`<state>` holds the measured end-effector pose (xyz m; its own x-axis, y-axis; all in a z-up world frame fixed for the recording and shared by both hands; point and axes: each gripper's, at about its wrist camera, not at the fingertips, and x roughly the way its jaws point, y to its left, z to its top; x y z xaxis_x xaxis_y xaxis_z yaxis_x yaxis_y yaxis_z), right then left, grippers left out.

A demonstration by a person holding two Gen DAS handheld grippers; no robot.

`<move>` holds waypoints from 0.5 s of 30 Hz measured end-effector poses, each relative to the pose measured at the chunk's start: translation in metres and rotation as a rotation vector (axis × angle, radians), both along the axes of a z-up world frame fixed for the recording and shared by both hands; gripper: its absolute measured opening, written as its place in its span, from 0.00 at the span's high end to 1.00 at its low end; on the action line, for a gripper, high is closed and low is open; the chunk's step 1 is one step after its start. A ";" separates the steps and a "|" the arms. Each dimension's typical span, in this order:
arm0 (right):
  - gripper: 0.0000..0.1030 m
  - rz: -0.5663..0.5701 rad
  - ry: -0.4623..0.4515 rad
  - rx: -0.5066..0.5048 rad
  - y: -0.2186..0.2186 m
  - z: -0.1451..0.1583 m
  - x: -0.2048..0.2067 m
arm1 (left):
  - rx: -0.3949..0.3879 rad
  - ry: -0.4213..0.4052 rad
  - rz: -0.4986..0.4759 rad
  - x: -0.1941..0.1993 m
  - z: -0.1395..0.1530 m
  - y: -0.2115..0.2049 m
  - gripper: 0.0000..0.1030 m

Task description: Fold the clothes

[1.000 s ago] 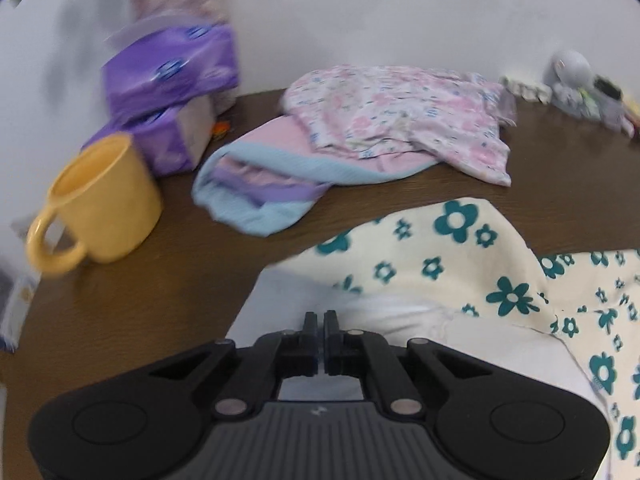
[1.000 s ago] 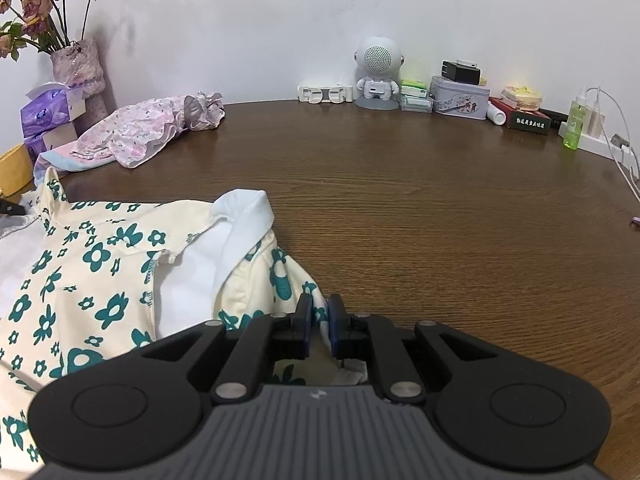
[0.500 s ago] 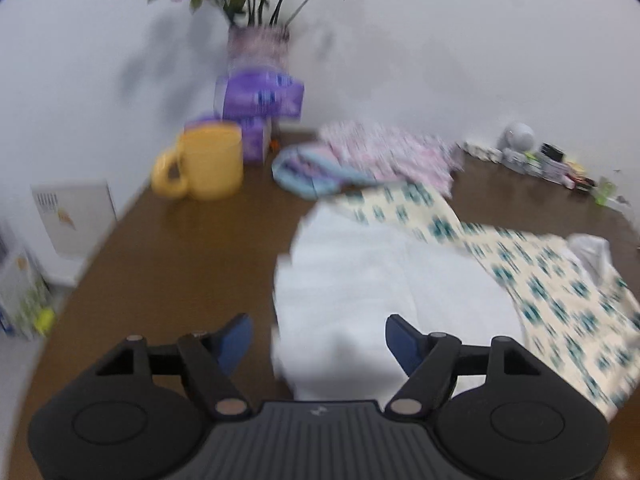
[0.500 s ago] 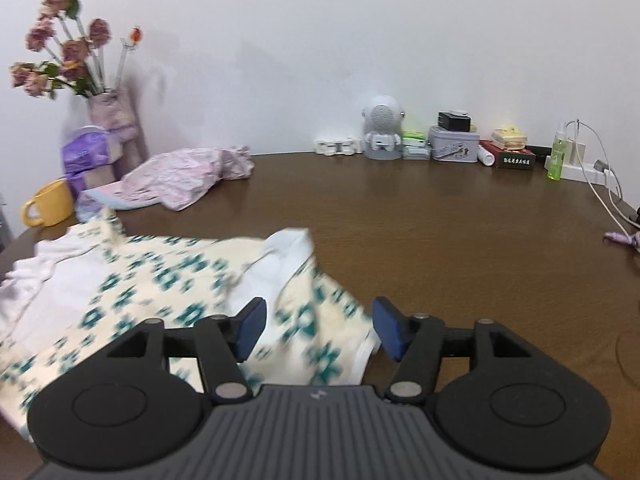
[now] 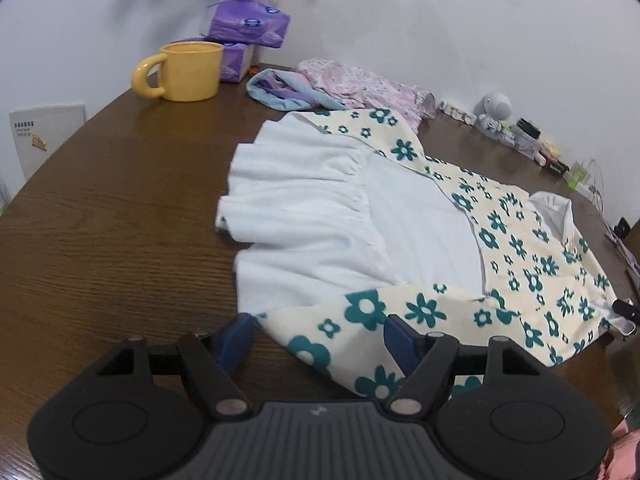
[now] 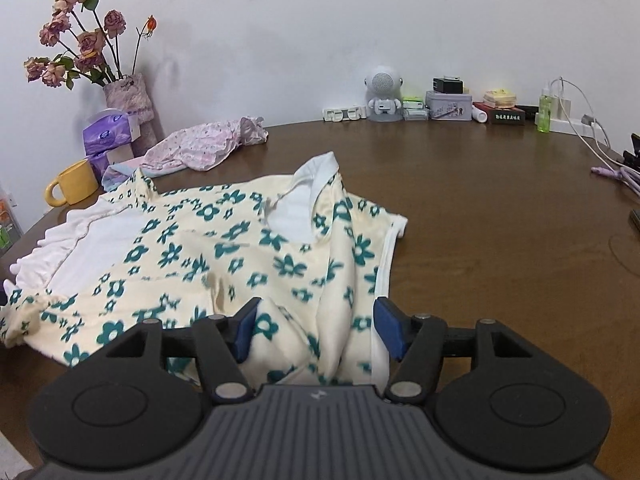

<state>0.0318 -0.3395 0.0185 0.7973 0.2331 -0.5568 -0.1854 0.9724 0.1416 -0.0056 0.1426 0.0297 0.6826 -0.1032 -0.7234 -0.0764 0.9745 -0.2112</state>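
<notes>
Both tools stand with their jaws spread and nothing held: the left gripper [image 5: 318, 340] over a floral edge of the dress [image 5: 500, 240], the right gripper [image 6: 316, 330] over bunched fabric at the other end. That dress, cream with teal flowers and a white ruffled skirt, lies flat on the brown table [image 6: 500, 200]. Beyond it sit a pink garment [image 6: 208, 146], a yellow mug [image 5: 188, 70], purple tissue packs [image 5: 248, 26] and a vase of dried roses [image 6: 128, 100].
</notes>
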 end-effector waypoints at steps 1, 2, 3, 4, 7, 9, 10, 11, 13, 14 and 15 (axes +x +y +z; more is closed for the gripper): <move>0.40 -0.001 0.000 0.003 0.000 -0.001 -0.002 | 0.011 -0.002 -0.003 0.000 -0.001 -0.002 0.32; 0.40 -0.003 0.000 0.006 0.000 -0.001 -0.005 | 0.017 -0.006 -0.002 0.000 -0.001 -0.004 0.33; 0.40 -0.004 -0.001 0.009 0.000 -0.002 -0.007 | 0.022 -0.010 0.000 -0.001 -0.001 -0.005 0.40; 0.40 -0.006 -0.001 0.012 -0.001 -0.003 -0.010 | 0.032 -0.015 0.000 -0.001 -0.002 -0.006 0.48; 0.40 -0.010 -0.002 0.020 -0.001 -0.005 -0.017 | 0.077 -0.018 0.005 0.001 -0.002 -0.011 0.75; 0.40 -0.009 0.005 0.024 0.000 -0.008 -0.016 | 0.096 -0.016 0.013 0.001 -0.001 -0.013 0.89; 0.40 -0.008 0.011 0.017 0.001 -0.009 -0.014 | 0.106 -0.019 0.010 0.001 -0.001 -0.014 0.93; 0.40 -0.007 0.016 0.010 0.003 -0.011 -0.013 | 0.121 -0.023 0.005 0.000 -0.001 -0.015 0.94; 0.45 -0.004 0.027 -0.011 0.007 -0.014 -0.009 | 0.159 -0.037 -0.005 -0.002 0.001 -0.019 0.96; 0.50 -0.001 0.035 -0.035 0.011 -0.015 -0.009 | 0.177 -0.042 -0.009 -0.003 0.001 -0.020 0.97; 0.61 0.002 0.041 -0.053 0.013 -0.016 -0.009 | 0.190 -0.044 -0.010 -0.003 0.002 -0.021 0.97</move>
